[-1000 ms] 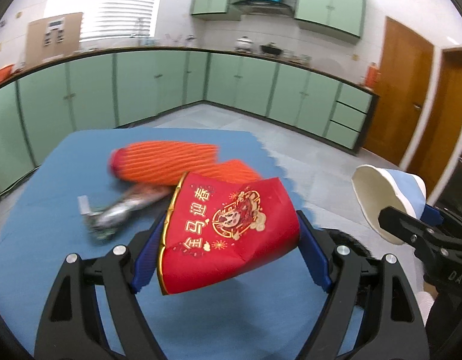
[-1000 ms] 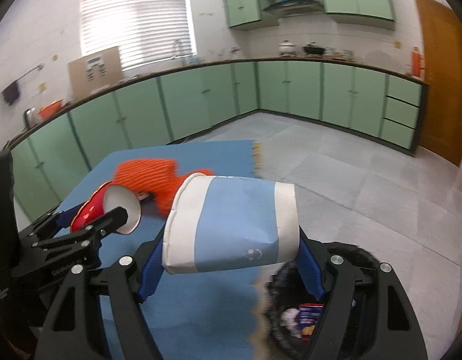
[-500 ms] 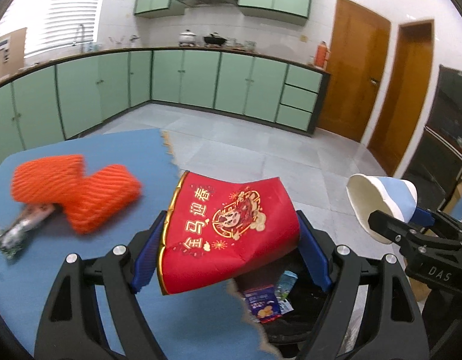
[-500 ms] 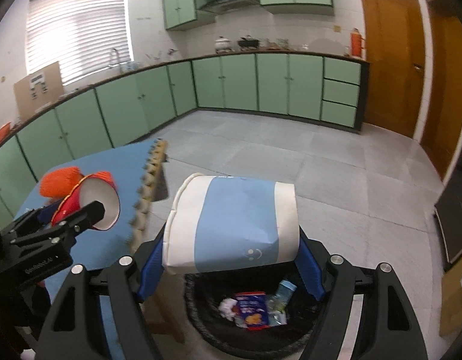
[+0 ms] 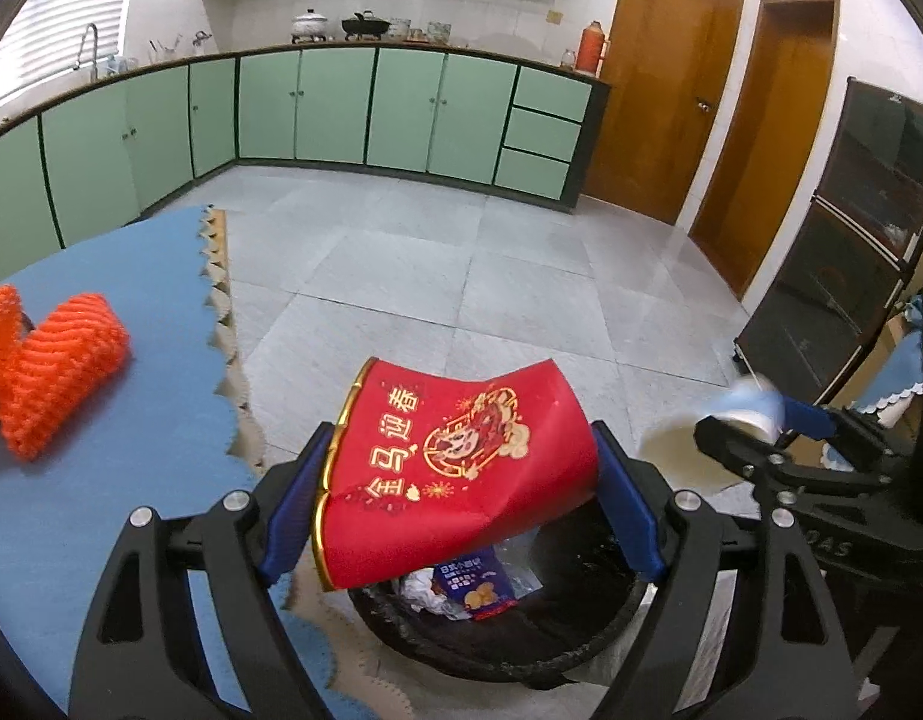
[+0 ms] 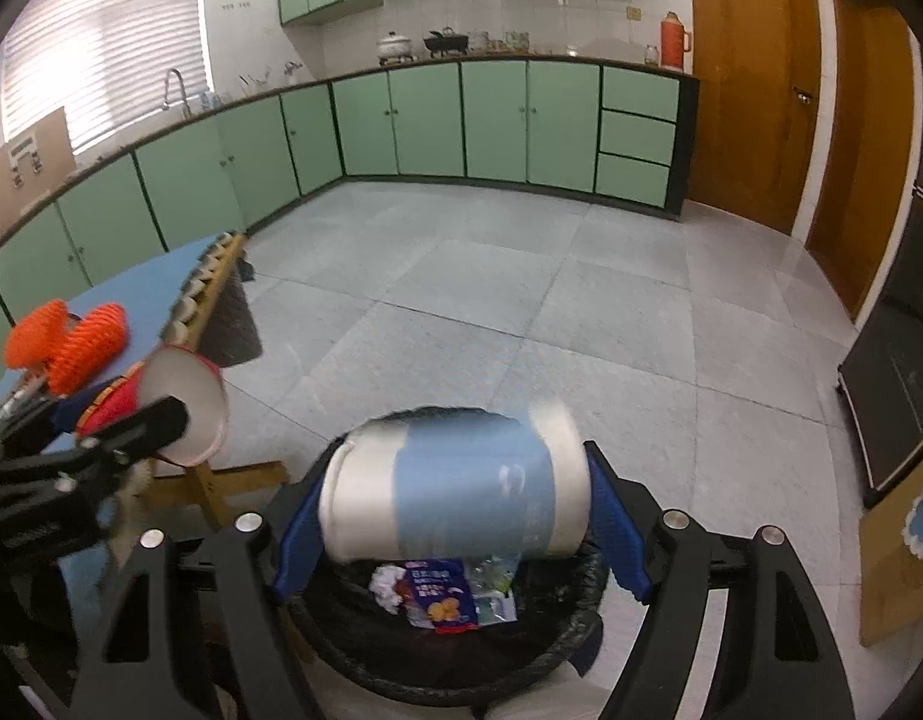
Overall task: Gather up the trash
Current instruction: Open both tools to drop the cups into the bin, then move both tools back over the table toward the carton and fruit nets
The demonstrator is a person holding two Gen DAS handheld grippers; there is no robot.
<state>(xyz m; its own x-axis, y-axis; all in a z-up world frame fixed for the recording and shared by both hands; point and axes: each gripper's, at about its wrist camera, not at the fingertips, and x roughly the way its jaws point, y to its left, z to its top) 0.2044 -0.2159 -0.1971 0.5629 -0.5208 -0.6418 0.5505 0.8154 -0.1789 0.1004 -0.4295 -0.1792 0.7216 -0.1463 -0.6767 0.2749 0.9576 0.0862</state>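
Left wrist: left tongs (image 5: 461, 462) wide, clamped on crushed red cup (image 5: 461, 480), which hangs over the black bin (image 5: 521, 654) at 6 o'clock. Orange netting (image 5: 59, 360) lies on the blue surface (image 5: 101, 510) at 9 o'clock.

Right wrist: right tongs (image 6: 455, 498) have just been opening; blue cup (image 6: 461, 504) sits between the pads, blurred, apparently loose, directly above the bin at 6 o'clock.

orange foam nets (image 5: 47, 354) lie on the blue table (image 5: 131, 276).
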